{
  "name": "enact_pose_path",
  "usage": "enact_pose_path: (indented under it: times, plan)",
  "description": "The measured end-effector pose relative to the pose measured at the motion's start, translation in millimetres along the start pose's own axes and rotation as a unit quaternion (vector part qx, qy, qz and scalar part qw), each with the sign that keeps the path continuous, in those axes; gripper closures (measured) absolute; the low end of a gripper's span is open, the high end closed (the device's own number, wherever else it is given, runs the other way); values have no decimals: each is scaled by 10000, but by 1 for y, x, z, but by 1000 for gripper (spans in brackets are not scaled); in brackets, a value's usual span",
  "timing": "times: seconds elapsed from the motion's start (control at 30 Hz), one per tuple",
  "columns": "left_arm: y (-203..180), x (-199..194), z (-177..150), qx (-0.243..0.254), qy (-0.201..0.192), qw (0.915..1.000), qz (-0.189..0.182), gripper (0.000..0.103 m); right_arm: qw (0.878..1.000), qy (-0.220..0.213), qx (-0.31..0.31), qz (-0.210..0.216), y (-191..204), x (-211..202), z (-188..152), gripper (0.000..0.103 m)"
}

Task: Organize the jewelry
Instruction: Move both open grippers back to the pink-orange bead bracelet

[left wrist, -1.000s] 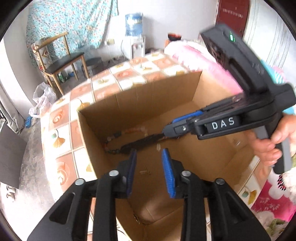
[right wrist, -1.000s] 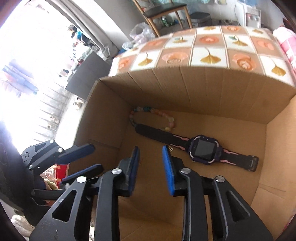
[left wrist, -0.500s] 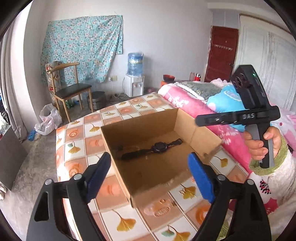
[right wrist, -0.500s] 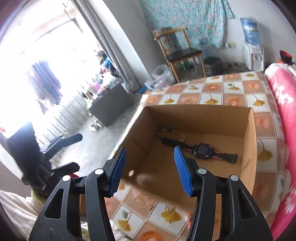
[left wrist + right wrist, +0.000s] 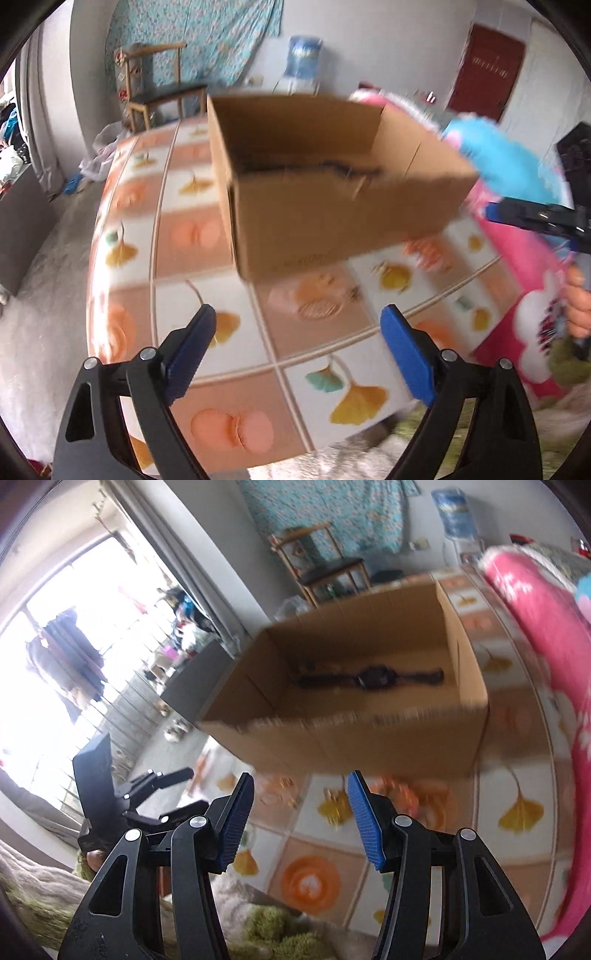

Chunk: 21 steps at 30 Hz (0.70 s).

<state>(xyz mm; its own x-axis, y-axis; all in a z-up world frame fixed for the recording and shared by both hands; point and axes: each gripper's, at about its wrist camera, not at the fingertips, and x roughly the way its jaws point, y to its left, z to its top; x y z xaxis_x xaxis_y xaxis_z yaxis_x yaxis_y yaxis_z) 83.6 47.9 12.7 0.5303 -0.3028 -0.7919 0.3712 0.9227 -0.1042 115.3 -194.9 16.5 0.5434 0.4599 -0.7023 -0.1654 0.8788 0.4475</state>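
1 box (image 5: 369,746), 1 watch (image 5: 373,677), 2 grippers

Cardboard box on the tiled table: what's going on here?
A person holds a gripper in each hand; both the left gripper and right gripper are open and empty, over the table in front of the cardboard box. A dark watch lies inside the box.

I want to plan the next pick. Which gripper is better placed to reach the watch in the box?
Probably the right gripper: its view looks into the cardboard box onto the watch. The left gripper faces the box's outer wall. Both are open and empty.
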Motion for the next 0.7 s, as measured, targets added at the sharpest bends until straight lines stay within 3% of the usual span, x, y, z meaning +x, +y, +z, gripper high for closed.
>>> enact_pose_path:
  times: [0.17,0.3,0.7]
  plan:
    - [1,29,-11,-54,266,9996,102,15,9988,382,60,-315,0,18,-25,53]
    - [-2,42,-14,-34,325,9993,187,15,9973,542,219,-443,-5,27,-34,59]
    - [-16,61,-16,316,395,9976,464,13,9904,298,291,-1321,-33,21,-23,75]
